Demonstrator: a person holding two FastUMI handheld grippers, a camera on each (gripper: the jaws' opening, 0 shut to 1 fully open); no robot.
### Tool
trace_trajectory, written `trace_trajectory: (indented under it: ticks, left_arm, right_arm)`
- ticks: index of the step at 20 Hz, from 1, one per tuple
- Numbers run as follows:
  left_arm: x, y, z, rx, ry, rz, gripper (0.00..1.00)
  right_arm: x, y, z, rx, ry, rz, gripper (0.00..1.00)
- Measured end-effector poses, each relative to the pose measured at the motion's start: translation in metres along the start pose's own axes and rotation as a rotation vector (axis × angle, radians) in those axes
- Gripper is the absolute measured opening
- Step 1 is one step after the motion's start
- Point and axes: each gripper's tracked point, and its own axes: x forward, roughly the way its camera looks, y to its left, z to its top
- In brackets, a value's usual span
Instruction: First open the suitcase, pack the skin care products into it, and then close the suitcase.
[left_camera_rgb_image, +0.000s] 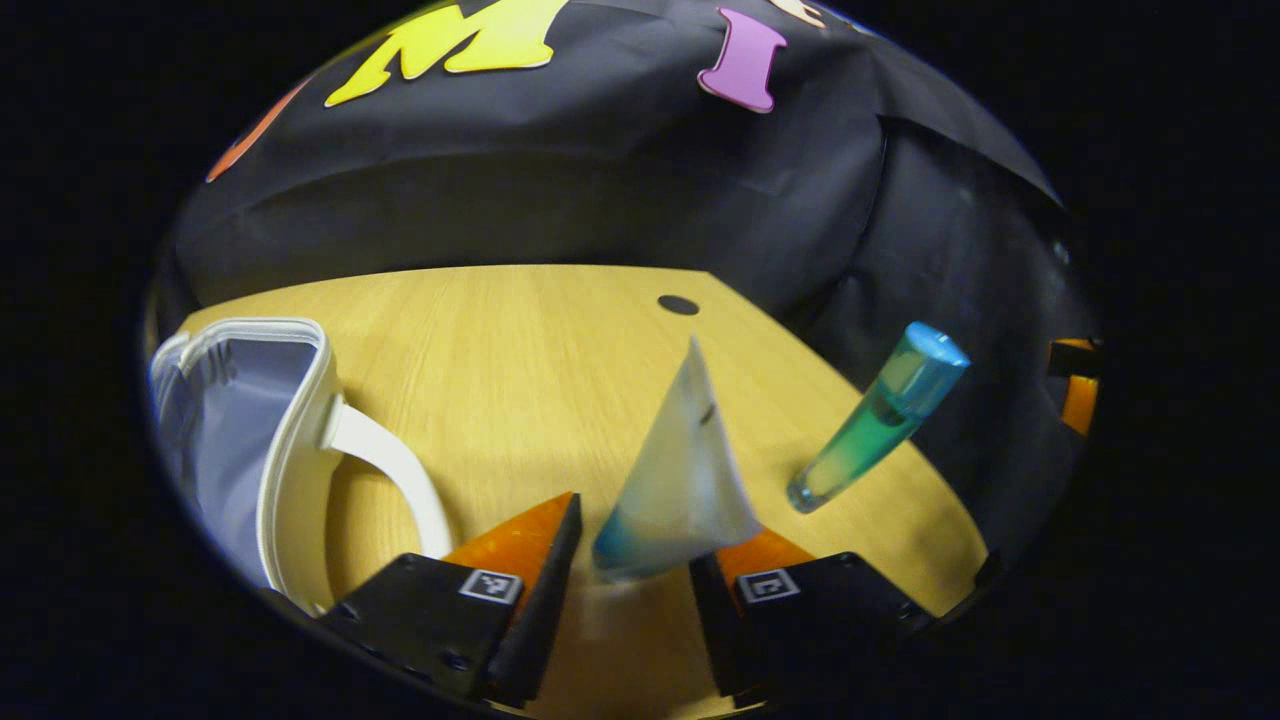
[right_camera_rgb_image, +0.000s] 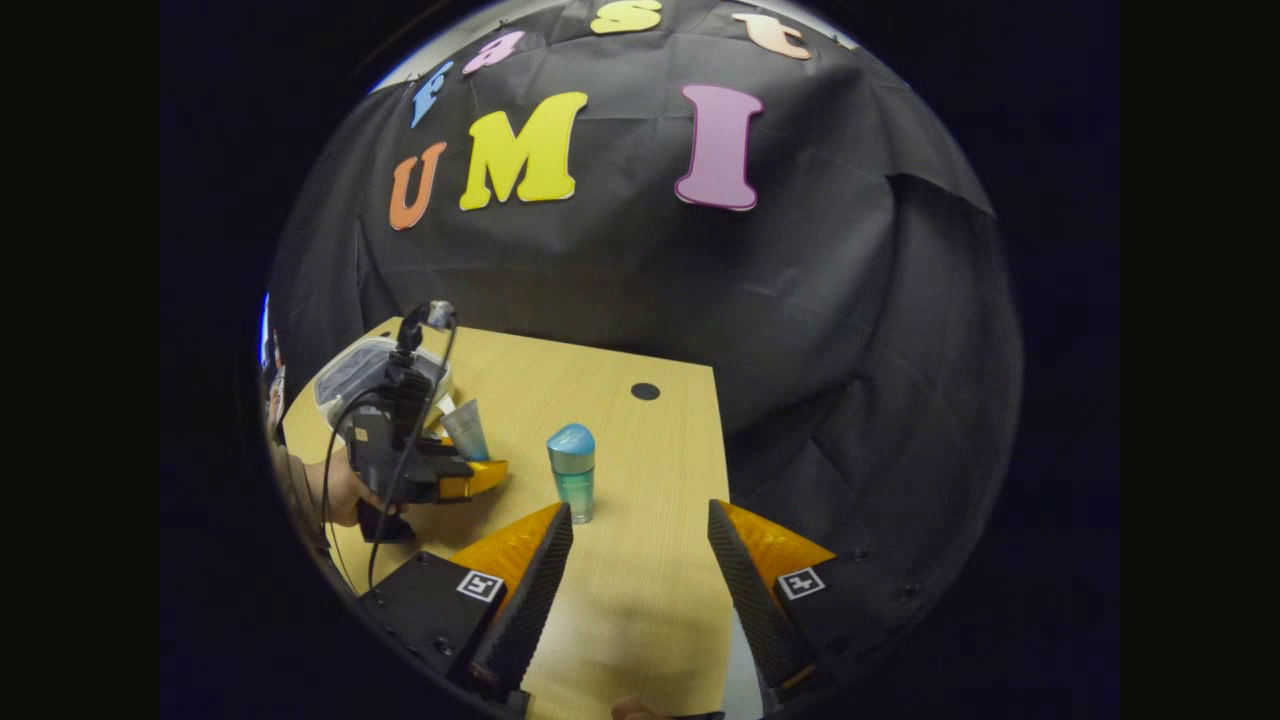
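Left tool (left_camera_rgb_image: 630, 570) has a squeeze tube (left_camera_rgb_image: 680, 470) between its fingers, cap end down, flat crimped end pointing up and away; the tube looks lifted off the surface (left_camera_rgb_image: 520, 340) and blurred, but whether both fingers actually press on it I cannot tell (the left finger seems to stand a little apart from it). Held upright like that probably so it can be carried across and dropped in. The suitcase (left_camera_rgb_image: 240, 440), a small white case with a curved handle, lies open at the left of the left gripper view, lining exposed, so the open step looks done and packing is underway. The blue-capped bottle (left_camera_rgb_image: 880, 420) of green liquid stands on the surface right of the tube, well apart from the case, not yet packed. In the right gripper view the right tool (right_camera_rgb_image: 640, 560) hangs with jaws spread wide and nothing between them, above the near edge, bottle ahead and left, likely waiting its turn
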Motion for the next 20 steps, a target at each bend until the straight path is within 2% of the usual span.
trace_trajectory:
  ticks: [1,2,3,4,6,7,8,9,11,12,13,14,15,17,20]
  left_arm:
    - [0.010,0.000,0.000,0.017,0.003,0.004,0.43]
    - [0.009,-0.002,0.002,0.023,0.004,0.002,0.50]
    - [0.006,-0.003,0.001,0.025,0.013,0.003,0.42]
    - [0.004,-0.006,-0.001,0.008,0.030,-0.007,0.47]
    - [-0.011,-0.017,0.007,-0.031,0.005,-0.023,0.39]
    - [-0.019,-0.020,0.014,-0.044,-0.015,-0.024,0.44]
    - [-0.030,-0.022,0.018,-0.051,-0.019,-0.016,0.39]
    - [-0.041,-0.025,0.016,-0.037,-0.008,-0.009,0.37]
    - [-0.065,-0.024,0.019,-0.027,-0.009,0.016,0.37]
    - [-0.080,-0.028,0.018,-0.051,-0.006,0.003,0.37]
    - [-0.095,-0.030,0.018,-0.065,-0.012,0.000,0.41]
    - [-0.111,-0.033,0.019,-0.068,-0.016,-0.020,0.36]
    - [-0.129,-0.030,0.023,-0.057,-0.026,-0.017,0.36]
    - [-0.162,-0.025,0.019,-0.040,-0.029,-0.015,0.36]
    - [-0.210,-0.004,0.016,-0.076,-0.027,0.017,0.36]
  right_arm:
    - [0.001,0.003,0.006,0.025,-0.018,0.011,0.81]
    - [0.000,0.012,0.010,0.046,-0.036,0.039,0.80]
    - [0.003,0.018,0.018,0.041,-0.049,0.051,0.80]
    - [0.011,0.024,0.026,0.033,-0.059,0.060,0.80]
    - [0.030,0.037,0.035,0.029,-0.068,0.078,0.80]
    - [0.038,0.041,0.037,0.032,-0.072,0.079,0.81]
    - [0.044,0.044,0.042,0.034,-0.074,0.076,0.80]
    - [0.051,0.047,0.044,0.038,-0.075,0.073,0.80]
    - [0.068,0.053,0.046,0.050,-0.073,0.066,0.80]
    - [0.077,0.056,0.045,0.051,-0.066,0.057,0.80]
    - [0.087,0.058,0.044,0.051,-0.058,0.048,0.80]
    - [0.095,0.060,0.041,0.053,-0.050,0.038,0.81]
    - [0.104,0.061,0.038,0.056,-0.040,0.022,0.81]
    - [0.117,0.061,0.026,0.064,-0.009,-0.009,0.76]
    - [0.135,0.062,0.006,0.096,0.033,-0.053,0.66]
